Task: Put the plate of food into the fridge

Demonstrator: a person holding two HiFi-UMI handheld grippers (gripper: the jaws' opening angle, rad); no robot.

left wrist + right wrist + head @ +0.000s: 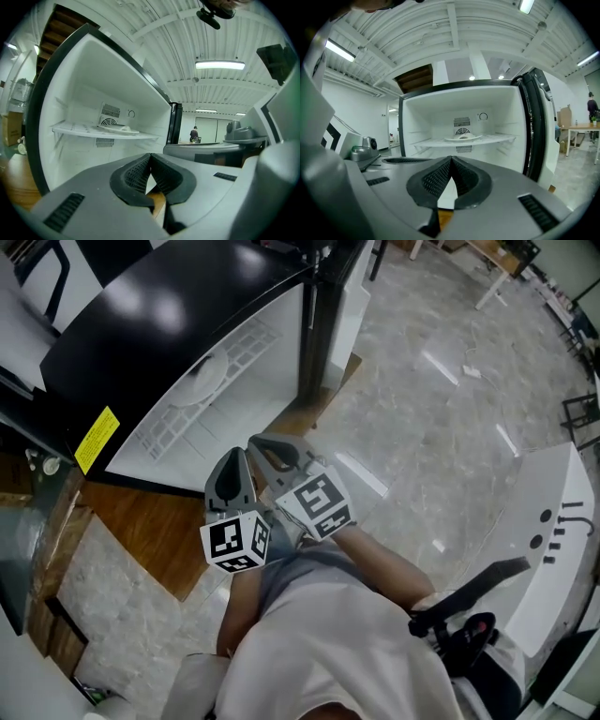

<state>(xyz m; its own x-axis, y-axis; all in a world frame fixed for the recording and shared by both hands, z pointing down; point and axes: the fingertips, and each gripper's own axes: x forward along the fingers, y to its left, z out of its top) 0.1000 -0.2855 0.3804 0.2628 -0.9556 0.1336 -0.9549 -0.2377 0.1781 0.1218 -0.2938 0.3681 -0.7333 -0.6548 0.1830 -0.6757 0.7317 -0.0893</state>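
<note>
The fridge (141, 343) stands with its compartment wide open. A white plate of food (208, 379) rests on the white wire shelf (178, 423) inside. The plate (462, 137) sits at the middle of the shelf in the right gripper view and shows as the plate (123, 131) in the left gripper view. My left gripper (232, 465) and right gripper (259, 442) hang side by side in front of the opening, apart from the fridge. Both are shut with nothing between the pads; the left gripper (150, 157) and right gripper (451, 159) each point into the compartment.
The open fridge door (314, 324) stands at the compartment's right side, and the door (539, 131) is dark-edged. A wooden platform (141, 521) lies under the fridge on the marble floor (441, 427). A white table (553, 540) is at the right. A person (193, 133) stands far off.
</note>
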